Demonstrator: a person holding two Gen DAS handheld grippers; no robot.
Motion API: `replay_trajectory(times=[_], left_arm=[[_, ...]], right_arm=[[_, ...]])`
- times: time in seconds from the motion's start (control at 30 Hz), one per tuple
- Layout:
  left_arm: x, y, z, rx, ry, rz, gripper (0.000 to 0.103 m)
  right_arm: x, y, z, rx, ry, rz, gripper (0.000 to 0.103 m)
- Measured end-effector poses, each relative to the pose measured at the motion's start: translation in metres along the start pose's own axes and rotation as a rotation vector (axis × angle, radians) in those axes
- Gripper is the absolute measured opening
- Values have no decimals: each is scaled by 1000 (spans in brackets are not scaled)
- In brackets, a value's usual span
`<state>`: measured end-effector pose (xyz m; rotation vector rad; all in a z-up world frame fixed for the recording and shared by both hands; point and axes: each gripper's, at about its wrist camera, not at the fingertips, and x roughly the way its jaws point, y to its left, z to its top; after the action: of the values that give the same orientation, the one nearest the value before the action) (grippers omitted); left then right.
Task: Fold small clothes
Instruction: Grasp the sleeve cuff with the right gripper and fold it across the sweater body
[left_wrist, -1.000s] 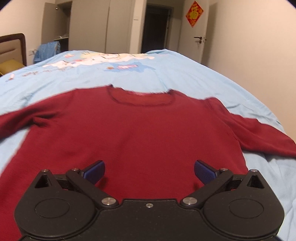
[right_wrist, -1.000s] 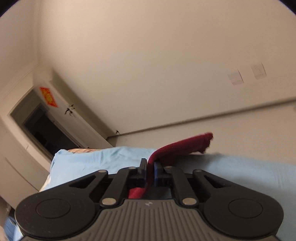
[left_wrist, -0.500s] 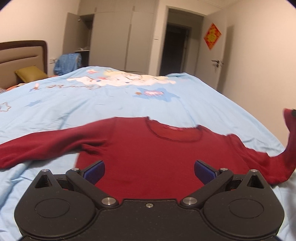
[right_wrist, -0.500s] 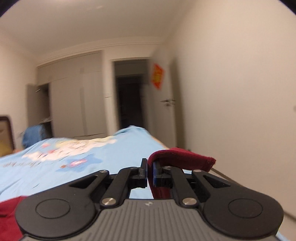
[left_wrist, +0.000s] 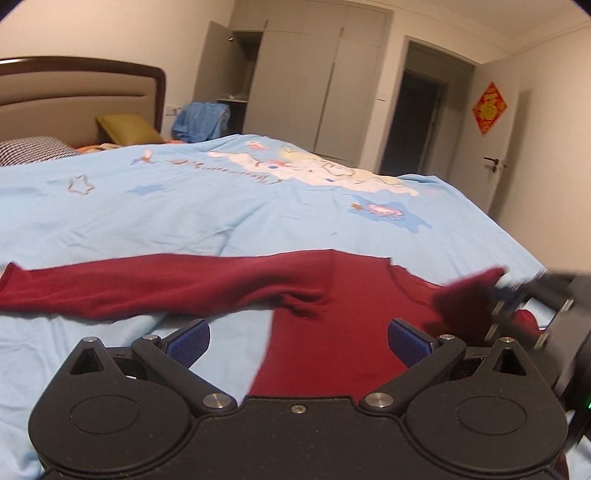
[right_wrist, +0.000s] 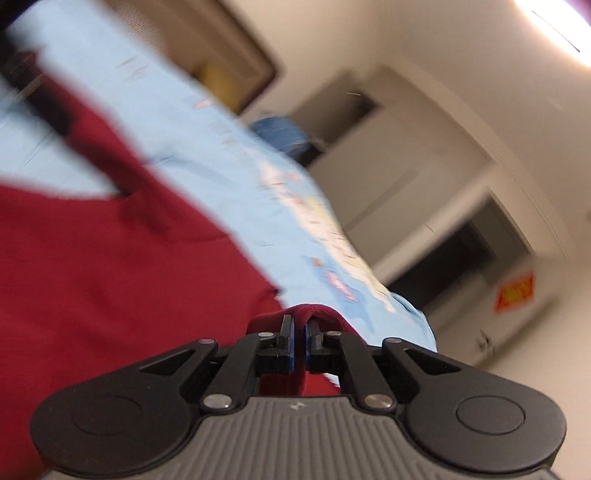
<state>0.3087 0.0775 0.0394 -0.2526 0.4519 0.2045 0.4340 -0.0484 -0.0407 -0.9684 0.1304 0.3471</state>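
Red sweater (left_wrist: 343, 332) flat on bed (left_wrist: 221, 206). Right gripper (right_wrist: 297, 345) jaws clamp its sleeve; left gripper (left_wrist: 297, 341) jaws spread wide, empty.

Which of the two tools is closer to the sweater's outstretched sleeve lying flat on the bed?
Left. The left tool hovers open just short of the flat sleeve; the right tool grips the opposite sleeve across the sweater.

Light-blue printed bedspread (left_wrist: 221, 206) covers the bed; brown padded headboard (left_wrist: 74, 88) far left; grey wardrobe (left_wrist: 314, 92) beyond; white door (left_wrist: 498, 147) right.
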Motion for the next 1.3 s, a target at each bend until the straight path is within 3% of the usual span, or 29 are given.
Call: replay_trajectory(times=[0.1, 0.3, 0.33, 0.4, 0.53, 0.6, 0.7, 0.8, 0.97, 1.07, 1.13, 1.23, 1.27, 1.3], left_arm=[[2, 9, -5, -9, 12, 14, 102], [10, 15, -11, -24, 29, 21, 102], [11, 14, -11, -27, 31, 18, 102], [16, 12, -12, -33, 32, 9, 102], [26, 2, -15, -29, 38, -30, 102], [35, -8, -17, -4, 39, -57, 102], [58, -25, -22, 53, 41, -79, 102], [89, -41, -27, 97, 73, -62, 102], [122, -47, -41, 113, 129, -16, 102], [126, -46, -52, 129, 124, -10, 102], [127, -47, -53, 137, 124, -2, 103], [127, -48, -56, 149, 117, 5, 103], [127, -48, -56, 149, 116, 5, 103], [126, -48, -56, 146, 116, 4, 103]], right_arm=[[14, 33, 1, -147, 29, 77, 6], [1, 53, -12, -189, 6, 174, 8], [-3, 54, -15, -184, -5, 187, 12], [-6, 48, -16, -154, -14, 217, 36], [-18, 27, -26, -16, -25, 244, 53], [-23, 9, -35, 98, -11, 239, 71], [-24, -22, -57, 291, 16, 212, 86], [-18, -54, -85, 473, 78, 152, 92], [2, -111, -141, 900, 200, 70, 94], [19, -137, -174, 1147, 250, 60, 93], [20, -150, -203, 1281, 262, 49, 87], [26, -161, -238, 1420, 262, 47, 70], [31, -162, -242, 1443, 265, 53, 57], [32, -159, -256, 1460, 275, 53, 37]])
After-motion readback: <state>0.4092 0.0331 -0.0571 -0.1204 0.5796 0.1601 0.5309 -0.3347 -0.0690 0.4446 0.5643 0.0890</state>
